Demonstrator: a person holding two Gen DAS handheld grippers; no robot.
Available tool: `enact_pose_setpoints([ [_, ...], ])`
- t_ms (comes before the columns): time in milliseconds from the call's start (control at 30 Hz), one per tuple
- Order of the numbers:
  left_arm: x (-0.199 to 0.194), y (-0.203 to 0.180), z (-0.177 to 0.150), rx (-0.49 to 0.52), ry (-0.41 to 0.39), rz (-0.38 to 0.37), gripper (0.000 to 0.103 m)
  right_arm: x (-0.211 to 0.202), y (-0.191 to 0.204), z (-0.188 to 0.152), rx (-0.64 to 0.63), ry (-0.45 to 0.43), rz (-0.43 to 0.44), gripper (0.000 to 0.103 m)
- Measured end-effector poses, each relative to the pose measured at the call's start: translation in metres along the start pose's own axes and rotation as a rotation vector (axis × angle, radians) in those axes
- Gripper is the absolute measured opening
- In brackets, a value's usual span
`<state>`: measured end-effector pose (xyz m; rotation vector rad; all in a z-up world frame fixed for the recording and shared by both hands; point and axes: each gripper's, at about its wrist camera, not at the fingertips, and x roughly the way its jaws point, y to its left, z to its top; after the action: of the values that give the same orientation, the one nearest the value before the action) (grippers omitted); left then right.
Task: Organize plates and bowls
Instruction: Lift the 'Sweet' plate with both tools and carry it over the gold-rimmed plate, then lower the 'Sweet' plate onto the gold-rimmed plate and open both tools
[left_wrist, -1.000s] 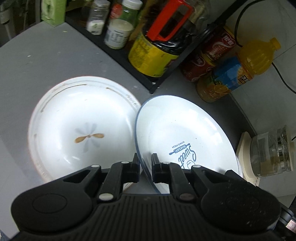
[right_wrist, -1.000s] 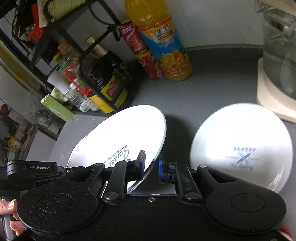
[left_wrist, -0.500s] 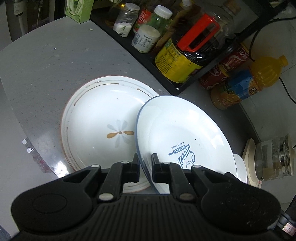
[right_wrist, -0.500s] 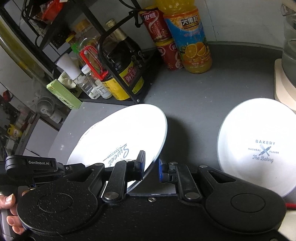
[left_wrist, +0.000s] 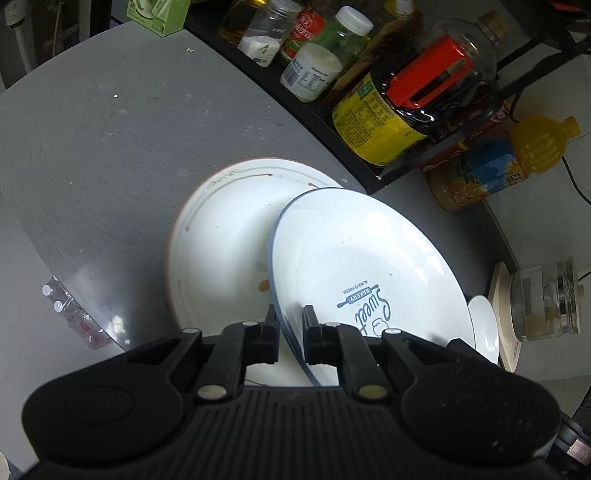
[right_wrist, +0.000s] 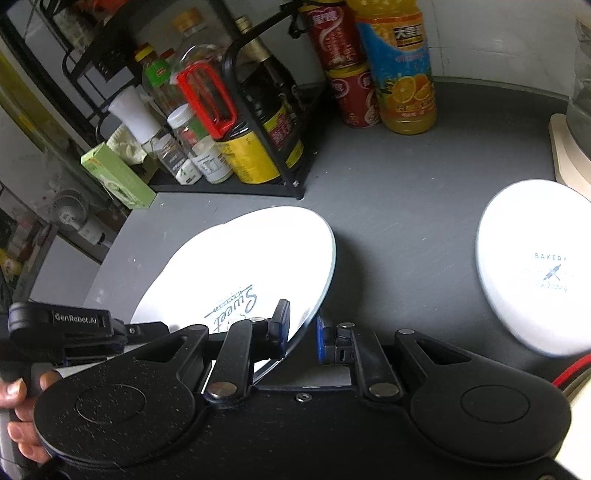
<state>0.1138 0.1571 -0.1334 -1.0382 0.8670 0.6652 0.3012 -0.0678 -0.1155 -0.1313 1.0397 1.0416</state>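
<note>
The blue-rimmed plate (left_wrist: 354, 266), printed with "Sweet Bakery", is held tilted above the grey surface (left_wrist: 110, 155), its near rim pinched between the two fingers of the left tool (left_wrist: 290, 332), which is closed down to the thickness of that rim. The same plate (right_wrist: 240, 266) is also seen between the fingers of the right tool (right_wrist: 301, 328); the left finger lies against the plate's face, while a narrow gap is seen between the rim and the right, blue-padded finger (right_wrist: 321, 338), so a firm grip there cannot be told. Part of the flower-patterned plate (left_wrist: 221, 236) lying flat on the surface is covered by the raised plate (only a sliver of the brown petal shows at its edge). A white bowl (right_wrist: 535, 273), printed "Bakery", is set well apart to the right, near a glass kettle (left_wrist: 546, 299) on its cream base. Behind, a black rack (right_wrist: 266, 184) of bottles and jars is seen, with an orange juice bottle (right_wrist: 402, 70) and red cans (right_wrist: 347, 70) beside it
</note>
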Motion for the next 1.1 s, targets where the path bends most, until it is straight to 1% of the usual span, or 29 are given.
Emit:
enact_pose_setpoints([
  [200,0.001,0.02,0.013,0.014,0.031,-0.012,0.01,0.006,0.015,-0.007,0.021,0.005,-0.039,0.014],
  [367,0.004,0.028,0.019,0.044,0.053,-0.024,0.01,0.009,0.024,-0.014,0.044,0.003,-0.069,0.014],
  [567,0.009,0.037,0.025,0.062,0.084,-0.027,0.01,0.017,0.032,-0.021,0.058,0.0,-0.103,0.014],
  [667,0.012,0.041,0.028,0.065,0.099,-0.042,0.01,0.021,0.033,-0.021,0.077,-0.003,-0.111,0.013],
  [767,0.015,0.039,0.031,0.101,0.1,-0.028,0.01,0.026,0.033,-0.024,0.108,-0.007,-0.122,0.012],
  [900,0.02,0.04,0.036,0.124,0.111,-0.009,0.011,0.034,0.031,-0.03,0.155,-0.004,-0.128,0.01],
  [1033,0.026,0.043,0.042,0.137,0.145,0.009,0.011,0.043,0.034,-0.033,0.176,0.001,-0.148,0.01],
  [1100,0.025,0.042,0.044,0.162,0.141,0.023,0.011,0.045,0.034,-0.033,0.186,-0.002,-0.153,0.01],
])
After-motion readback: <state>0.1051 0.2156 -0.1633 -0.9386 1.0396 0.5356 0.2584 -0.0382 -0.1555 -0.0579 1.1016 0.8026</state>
